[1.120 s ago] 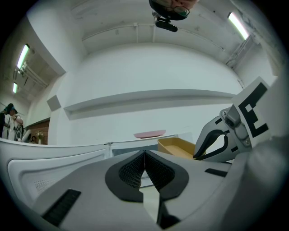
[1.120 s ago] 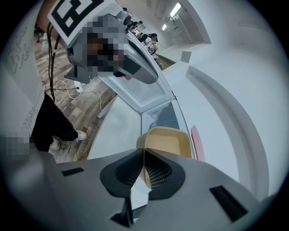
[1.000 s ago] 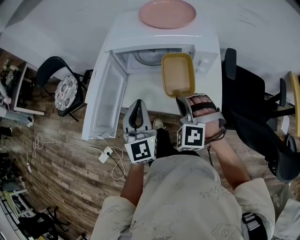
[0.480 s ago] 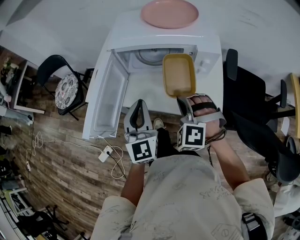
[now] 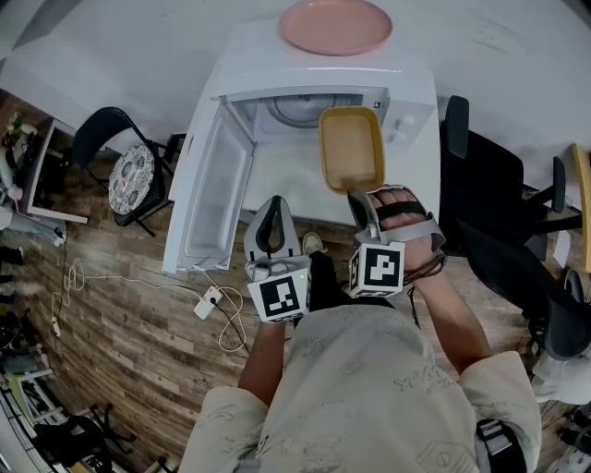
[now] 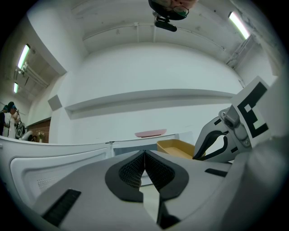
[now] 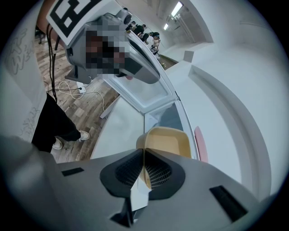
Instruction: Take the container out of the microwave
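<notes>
The white microwave [image 5: 406, 83] stands with its door [image 5: 217, 189] swung open to the left, and its cavity [image 5: 297, 111] shows only the glass turntable. A yellow rectangular container [image 5: 351, 148] hangs outside, in front of the control panel, above the white table. My right gripper [image 5: 358, 196] is shut on the container's near rim; in the right gripper view its pads pinch the yellow container [image 7: 167, 140] at my right gripper [image 7: 143, 159]. My left gripper [image 5: 270, 214] hovers to the left, shut and empty. The left gripper view shows my left gripper [image 6: 144, 155] and the yellow container [image 6: 177, 146].
A pink plate [image 5: 336, 25] lies on top of the microwave. The white table [image 5: 286, 185] carries the microwave. A black chair [image 5: 120, 171] stands at the left, a black office chair [image 5: 494, 212] at the right. A cable and plug [image 5: 211, 303] lie on the wooden floor.
</notes>
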Available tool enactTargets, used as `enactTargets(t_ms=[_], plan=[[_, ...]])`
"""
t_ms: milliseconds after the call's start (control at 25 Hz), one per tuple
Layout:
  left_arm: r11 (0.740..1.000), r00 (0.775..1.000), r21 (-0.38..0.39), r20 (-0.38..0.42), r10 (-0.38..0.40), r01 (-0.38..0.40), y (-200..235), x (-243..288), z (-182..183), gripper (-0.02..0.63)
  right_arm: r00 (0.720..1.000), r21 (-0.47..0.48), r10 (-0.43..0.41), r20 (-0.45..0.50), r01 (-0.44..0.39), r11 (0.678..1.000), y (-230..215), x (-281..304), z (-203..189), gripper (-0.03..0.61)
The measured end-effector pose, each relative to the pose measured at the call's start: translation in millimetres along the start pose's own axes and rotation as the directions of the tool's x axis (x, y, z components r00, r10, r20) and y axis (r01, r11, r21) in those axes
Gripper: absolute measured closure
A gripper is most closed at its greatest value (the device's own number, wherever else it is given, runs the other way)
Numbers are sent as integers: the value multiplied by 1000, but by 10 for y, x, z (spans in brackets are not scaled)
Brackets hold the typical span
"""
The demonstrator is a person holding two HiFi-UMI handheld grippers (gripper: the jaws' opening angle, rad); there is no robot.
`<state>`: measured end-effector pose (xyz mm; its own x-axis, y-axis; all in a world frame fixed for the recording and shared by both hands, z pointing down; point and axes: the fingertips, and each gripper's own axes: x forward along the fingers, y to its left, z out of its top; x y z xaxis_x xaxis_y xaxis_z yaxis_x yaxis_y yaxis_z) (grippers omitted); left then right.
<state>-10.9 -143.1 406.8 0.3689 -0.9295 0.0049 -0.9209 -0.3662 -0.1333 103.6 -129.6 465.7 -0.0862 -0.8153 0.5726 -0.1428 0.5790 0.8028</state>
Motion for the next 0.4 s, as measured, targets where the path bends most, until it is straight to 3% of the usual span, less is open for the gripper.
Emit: enactTargets(t_ms=[400], plan=[[1000,1000,6,6,-2,2,-11,-13,13,604,1000,-8,9,-2,-9,1000,36,-14,-14,551]])
